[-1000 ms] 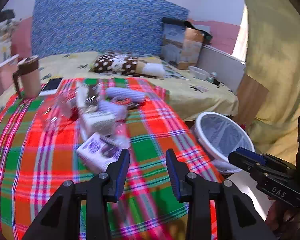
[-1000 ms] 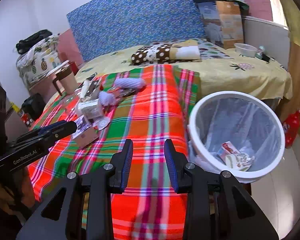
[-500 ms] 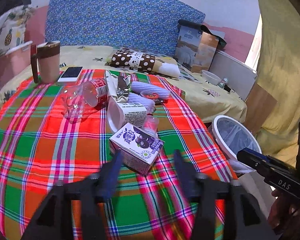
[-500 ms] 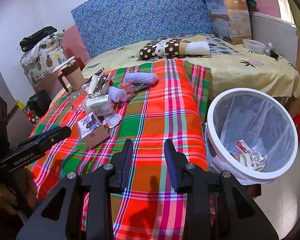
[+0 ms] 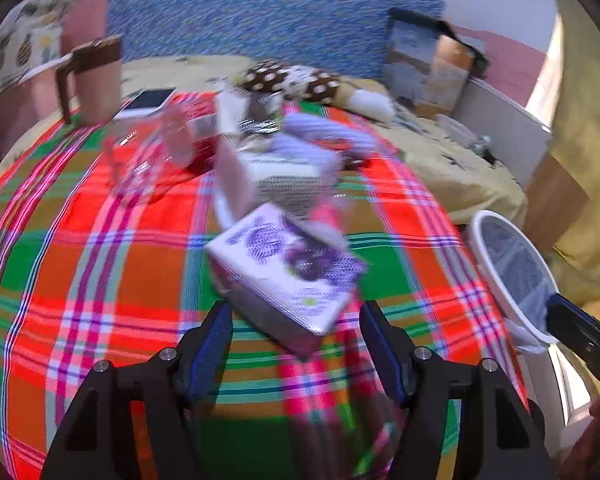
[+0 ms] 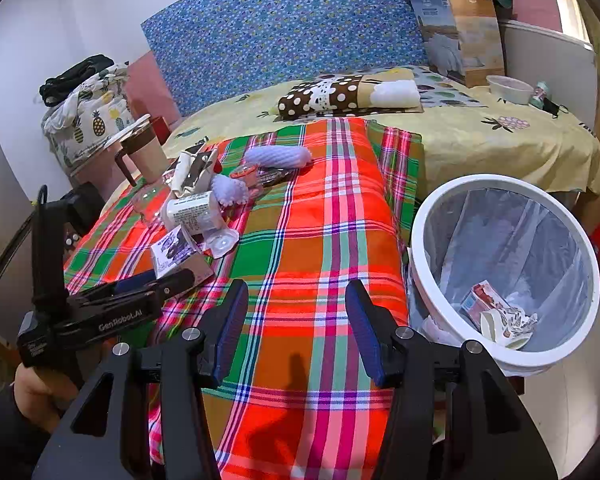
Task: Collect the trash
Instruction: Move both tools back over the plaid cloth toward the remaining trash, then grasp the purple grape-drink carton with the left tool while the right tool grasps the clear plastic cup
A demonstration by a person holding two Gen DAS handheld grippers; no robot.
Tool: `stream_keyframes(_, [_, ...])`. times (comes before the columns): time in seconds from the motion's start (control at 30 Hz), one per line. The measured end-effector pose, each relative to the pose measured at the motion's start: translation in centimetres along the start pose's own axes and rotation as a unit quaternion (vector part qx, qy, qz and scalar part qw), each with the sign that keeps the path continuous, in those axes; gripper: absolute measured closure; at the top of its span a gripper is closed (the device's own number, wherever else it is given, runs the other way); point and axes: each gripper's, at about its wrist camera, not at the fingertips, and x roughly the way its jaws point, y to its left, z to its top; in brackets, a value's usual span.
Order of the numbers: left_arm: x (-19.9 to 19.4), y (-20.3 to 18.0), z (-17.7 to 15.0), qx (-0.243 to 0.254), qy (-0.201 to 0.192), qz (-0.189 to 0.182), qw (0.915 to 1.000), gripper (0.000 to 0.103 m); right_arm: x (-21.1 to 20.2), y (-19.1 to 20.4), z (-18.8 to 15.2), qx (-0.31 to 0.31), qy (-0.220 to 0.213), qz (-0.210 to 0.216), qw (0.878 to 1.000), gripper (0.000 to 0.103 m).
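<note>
Our left gripper [image 5: 296,334] is spread wide, empty, the carton [image 5: 284,270] just ahead between its jaws. Our right gripper [image 6: 296,320] gapes empty, bin [image 6: 504,356] to its right.

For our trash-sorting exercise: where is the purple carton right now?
In the left wrist view, the purple carton lies on the plaid cloth, just ahead of the open left hand-held gripper, near the white cup.

The left wrist view looks forward, low and close, over the red-green plaid cloth [image 5: 100,248]. The right wrist view sits farther back, facing likewise; both share the white round bin [image 6: 420,240].
</note>
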Motion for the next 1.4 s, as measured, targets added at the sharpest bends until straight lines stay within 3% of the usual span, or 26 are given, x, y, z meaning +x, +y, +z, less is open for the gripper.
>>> stream_keyframes(0.2, [-1.9,4.3,-0.5,-0.033,-0.015,0.045,0.9983,0.037,0.8,0.3,0.2,-0.005,0.006,0.011,1.0,0.05])
stream_keyframes(0.33, [-3.5,6.1,-0.8,-0.055,-0.026,0.054,0.9966,0.037,1.4,0.8,0.3,-0.008,0.01,0.017,1.0,0.05])
stream_keyframes(0.57, [-2.6,3.7,1.2,-0.039,-0.038,0.013,0.9984,0.037,1.6,1.2,0.5,-0.015,0.015,0.017,1.0,0.05])
stream_keyframes(0.87, [0.5,4.2,1.9,-0.048,-0.009,0.03,0.9983,0.037,2.4,1.8,1.2,-0.024,0.021,0.014,0.999,0.051])
stream_keyframes(0.97, [0.4,4.5,1.9,-0.037,-0.012,0.05,0.998,0.045,3.0,2.6,1.5,-0.034,0.023,0.019,0.999,0.051])
stream_keyframes(1.4, [-1.7,6.7,1.6,-0.028,-0.04,0.064,0.9968,0.046,6.5,5.8,3.0,-0.073,0.05,0.03,0.996,0.051])
